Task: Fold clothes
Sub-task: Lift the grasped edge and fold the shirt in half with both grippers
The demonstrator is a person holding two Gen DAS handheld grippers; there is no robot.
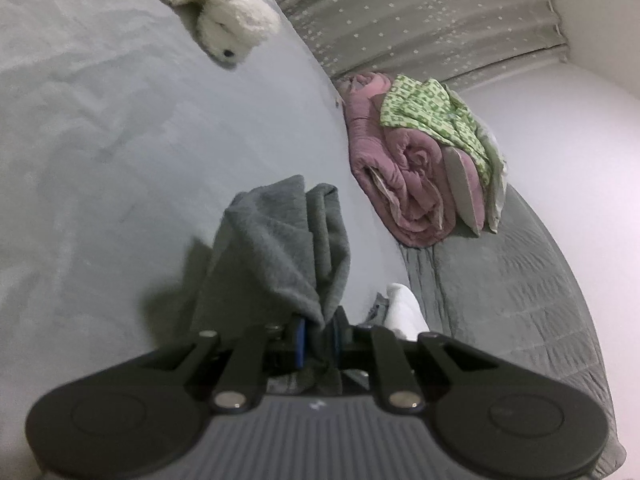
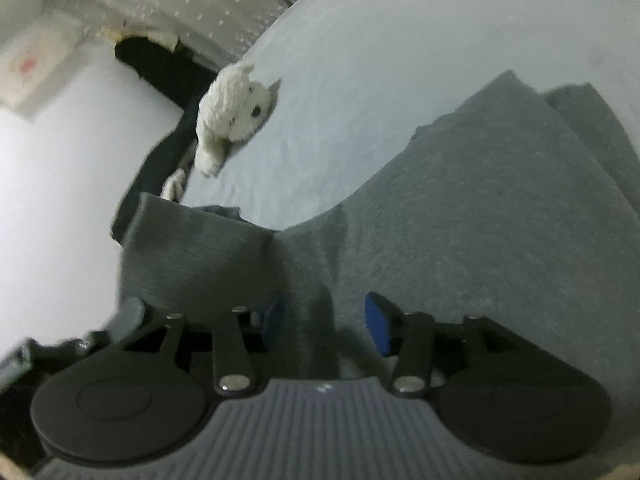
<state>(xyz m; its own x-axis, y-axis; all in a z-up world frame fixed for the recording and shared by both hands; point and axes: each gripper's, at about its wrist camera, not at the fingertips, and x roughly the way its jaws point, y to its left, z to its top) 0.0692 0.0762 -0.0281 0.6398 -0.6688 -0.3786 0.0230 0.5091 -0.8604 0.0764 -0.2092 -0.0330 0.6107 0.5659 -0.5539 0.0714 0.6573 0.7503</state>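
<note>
Pinching a bunched fold of soft grey knit garment [image 1: 280, 248], the left gripper [image 1: 319, 334] has its jaws nearly closed on it above the smooth bed [image 1: 120, 140]. Right gripper [image 2: 325, 320] jaws stand apart, garment [image 2: 460, 220] between them, apparently unpressed. Fluffy white toy [image 1: 224, 20] lies beyond; a rolled pink quilt [image 1: 400, 184] sits aside.

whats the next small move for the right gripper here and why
Probably close the right gripper on the grey garment: its jaws stand open with cloth lying between them, unpinched, while the left gripper is shut on a bunched fold, lifted above the bed sheet.
</note>
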